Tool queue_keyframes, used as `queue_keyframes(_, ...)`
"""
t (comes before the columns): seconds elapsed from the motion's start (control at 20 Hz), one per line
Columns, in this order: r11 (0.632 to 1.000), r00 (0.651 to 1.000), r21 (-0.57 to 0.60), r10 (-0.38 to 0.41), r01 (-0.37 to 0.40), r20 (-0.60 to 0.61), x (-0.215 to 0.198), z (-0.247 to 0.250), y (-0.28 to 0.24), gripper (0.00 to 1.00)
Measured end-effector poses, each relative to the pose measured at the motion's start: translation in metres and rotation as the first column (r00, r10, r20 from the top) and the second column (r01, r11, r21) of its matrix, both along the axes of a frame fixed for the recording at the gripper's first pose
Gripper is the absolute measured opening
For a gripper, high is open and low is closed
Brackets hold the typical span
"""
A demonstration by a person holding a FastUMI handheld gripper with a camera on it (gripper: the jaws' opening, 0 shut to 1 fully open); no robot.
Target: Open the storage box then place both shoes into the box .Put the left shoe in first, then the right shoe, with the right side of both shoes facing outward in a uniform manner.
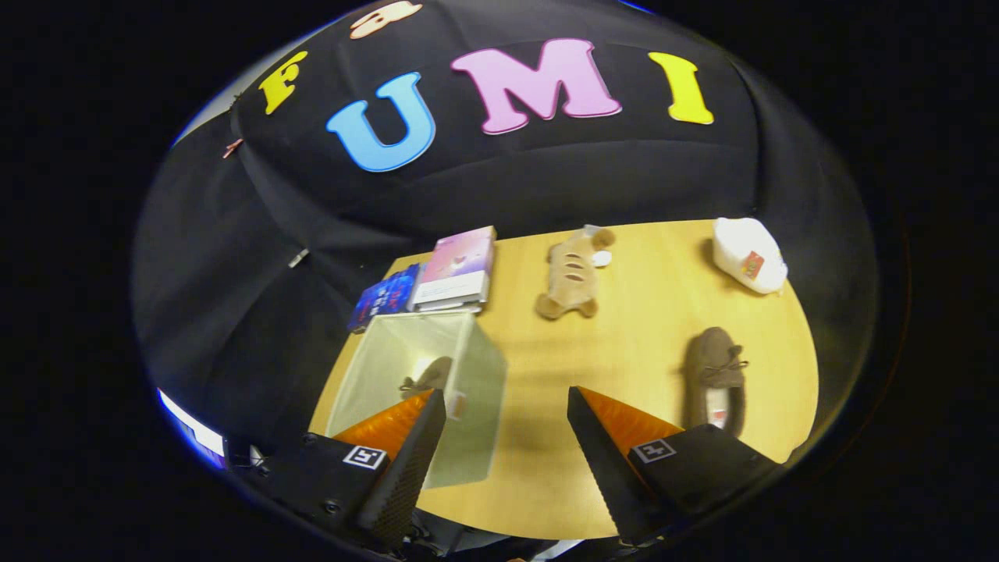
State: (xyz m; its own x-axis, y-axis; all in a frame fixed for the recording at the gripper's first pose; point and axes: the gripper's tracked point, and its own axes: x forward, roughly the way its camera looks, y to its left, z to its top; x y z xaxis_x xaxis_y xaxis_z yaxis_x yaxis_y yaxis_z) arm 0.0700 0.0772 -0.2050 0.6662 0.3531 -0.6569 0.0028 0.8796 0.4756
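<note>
We see a big yellow wooden table (624, 468) with all the things on it. The biggest thing on it is the storage box (476, 406), a pale see-through box with its top open, and it sits on the near left part of the table. One brown shoe (431, 376) already lies inside the box. The other brown shoe (714, 375) lies flat on the table, well apart from the box, just beyond the right finger. Behind the box lie some books (456, 269). Farther back rest a tan soft toy (574, 273) and a white bag (749, 254). Our gripper (506, 417) hangs above the table with its fingers (421, 437) spread wide, and they hold nothing. We think the shoe on the table is soft and light, with a fuzzy top and a little lace bow. It may bend if we pinch it at the toe. We think the best place to take hold is the rim around the shoe's opening, or the heel, because it looks firmer there.
</note>
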Motion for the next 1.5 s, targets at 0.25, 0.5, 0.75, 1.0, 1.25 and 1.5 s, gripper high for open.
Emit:
queue_keyframes(0.25,0.987,0.989,-0.119,-0.118,0.108,-0.087,-0.023,-0.066,-0.107,0.98)
queue_keyframes(0.5,0.964,0.965,-0.223,-0.188,0.145,-0.185,-0.041,-0.143,-0.184,0.97)
queue_keyframes(0.75,0.952,0.957,-0.292,-0.164,0.090,-0.241,-0.033,-0.202,-0.213,0.95)
queue_keyframes(1.0,0.945,0.960,-0.325,-0.129,0.044,-0.247,-0.011,-0.235,-0.213,0.85)
queue_keyframes(1.25,0.930,0.961,-0.366,-0.127,0.030,-0.244,0.001,-0.253,-0.210,0.46)
queue_keyframes(1.5,0.934,0.955,-0.333,-0.207,0.129,-0.213,-0.001,-0.230,-0.209,0.05)
